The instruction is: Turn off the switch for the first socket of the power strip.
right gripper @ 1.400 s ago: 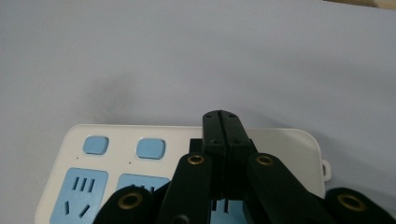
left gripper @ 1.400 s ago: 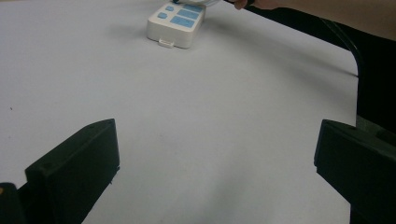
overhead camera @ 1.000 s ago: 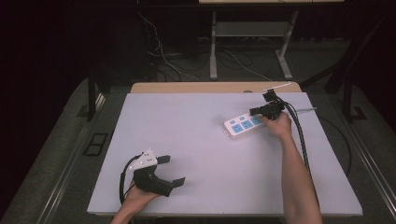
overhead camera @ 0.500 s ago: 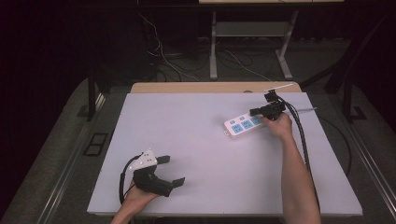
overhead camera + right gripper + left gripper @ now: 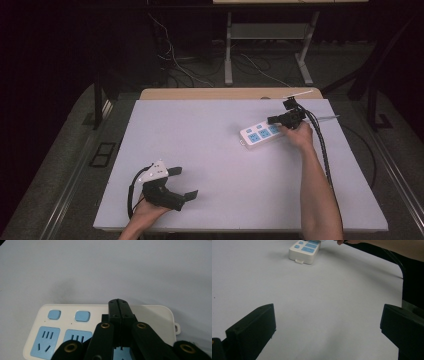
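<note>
I read no lettering on the power strip (image 5: 263, 133). My left gripper (image 5: 181, 185) rests near the worktop's (image 5: 210, 150) front-left corner, jaws spread wide, empty. My right gripper (image 5: 119, 305) (jaws clenched together, nothing between) sits over the strip, far right.

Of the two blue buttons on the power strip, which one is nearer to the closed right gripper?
The right button, beside the right gripper; the other button lies farther left.

Power strip (image 5: 261, 134) on table's (image 5: 210, 150) far right; left hand-held gripper (image 5: 186, 183) near-left, well apart.
</note>
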